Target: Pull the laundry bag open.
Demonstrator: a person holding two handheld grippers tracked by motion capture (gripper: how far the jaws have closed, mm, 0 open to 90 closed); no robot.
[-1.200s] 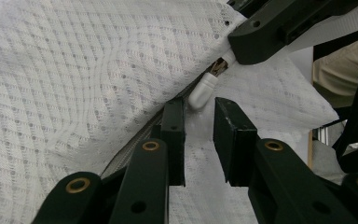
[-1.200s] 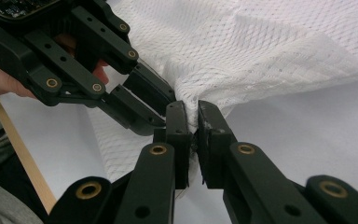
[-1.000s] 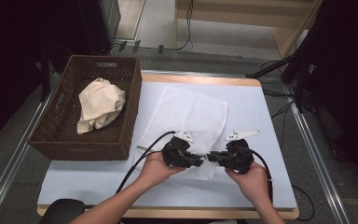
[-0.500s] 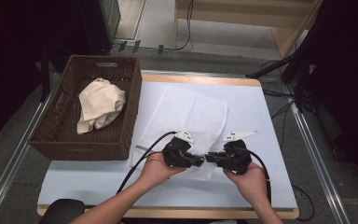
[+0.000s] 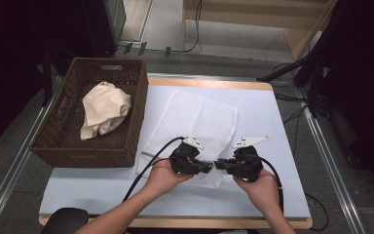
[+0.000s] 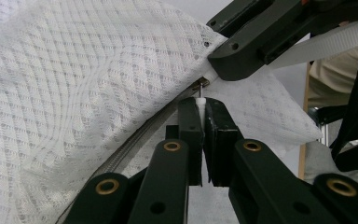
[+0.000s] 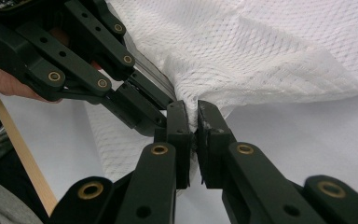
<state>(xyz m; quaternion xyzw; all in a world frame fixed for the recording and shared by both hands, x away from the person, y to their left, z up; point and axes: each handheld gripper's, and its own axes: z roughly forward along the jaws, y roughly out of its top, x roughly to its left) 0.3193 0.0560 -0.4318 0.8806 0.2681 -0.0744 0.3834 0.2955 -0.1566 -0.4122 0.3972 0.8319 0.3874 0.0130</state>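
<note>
1. High view: the white mesh bag (image 5: 195, 127) lies flat on the surface (image 5: 272, 126); the left tool (image 5: 205, 167) and right tool (image 5: 220, 166) meet at its near edge. A basket (image 5: 73, 146) holds a cream cloth (image 5: 104, 108).
2. Left gripper view: the left tool (image 6: 203, 112) has just clenched on the zipper pull (image 6: 200, 95), a detail unreadable from above. It should pull along the zipper (image 6: 140, 140).
3. Right gripper view: the right tool (image 7: 192, 122) is clenched on mesh beside the zipper and should hold firm.
</note>
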